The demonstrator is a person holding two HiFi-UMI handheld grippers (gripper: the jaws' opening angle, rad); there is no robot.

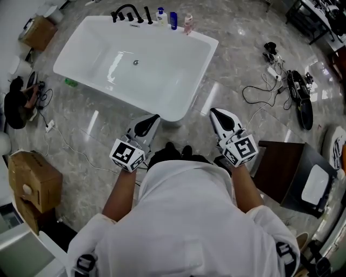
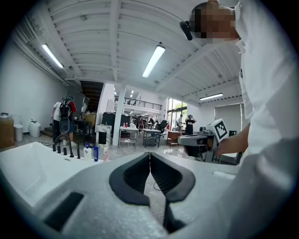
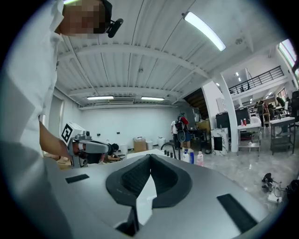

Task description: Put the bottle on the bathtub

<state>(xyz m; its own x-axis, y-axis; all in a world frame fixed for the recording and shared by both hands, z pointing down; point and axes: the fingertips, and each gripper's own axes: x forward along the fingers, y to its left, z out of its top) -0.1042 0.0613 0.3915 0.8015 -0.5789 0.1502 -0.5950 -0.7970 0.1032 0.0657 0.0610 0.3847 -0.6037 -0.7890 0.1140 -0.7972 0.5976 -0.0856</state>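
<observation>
The left gripper (image 1: 154, 118) and right gripper (image 1: 215, 112) are hovering closed and empty before the near corner of the bathtub (image 1: 184, 81), with open floor (image 1: 81, 127) flanking it. The bottles (image 1: 173, 20) are standing on its far rim, and cables (image 1: 259, 93) are trailing on the right.

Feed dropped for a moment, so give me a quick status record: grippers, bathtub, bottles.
left gripper: shut, empty
right gripper: shut, empty
bathtub: white, just ahead of both grippers
bottles: white bottle, blue bottle, pink bottle, upright in a row on the far rim beside the faucet
</observation>
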